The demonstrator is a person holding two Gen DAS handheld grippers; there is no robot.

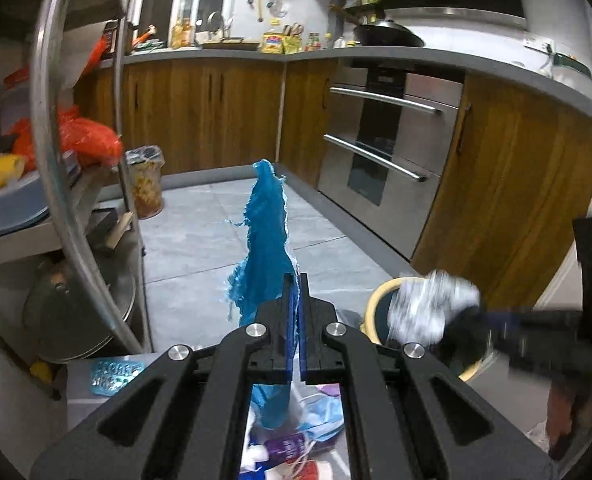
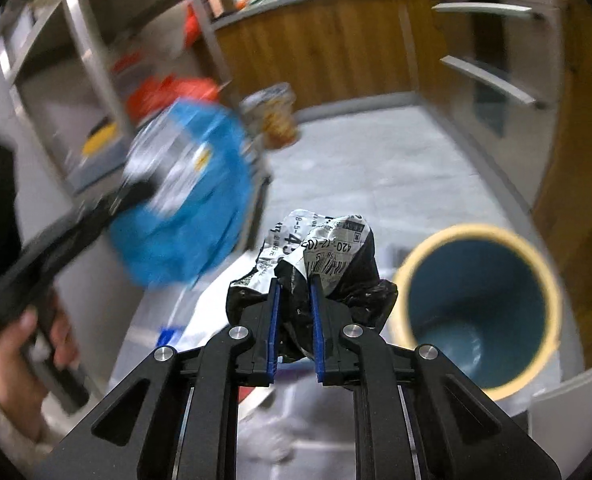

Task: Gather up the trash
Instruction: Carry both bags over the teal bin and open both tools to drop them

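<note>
My left gripper (image 1: 296,280) is shut on a torn blue plastic wrapper (image 1: 266,240), held edge-on and raised above the floor. From the right wrist view the same wrapper (image 2: 192,200) looks broad, blue and silver, blurred, with a hand (image 2: 20,356) on the left tool. My right gripper (image 2: 294,280) is shut on a crumpled black-and-white mailer bag (image 2: 328,256) with printed labels. That bag shows as a blurred white wad (image 1: 432,304) in the left wrist view, over the bin. A round bin (image 2: 476,308), cream rim and teal inside, stands on the floor just right of the right gripper.
More litter (image 1: 296,440), including a face mask and packets, lies below the left gripper. A metal rack (image 1: 76,184) with orange bags stands at the left, a patterned cup (image 1: 146,182) beside it. Wooden cabinets (image 1: 216,120) and a steel oven (image 1: 384,140) line the grey tiled floor.
</note>
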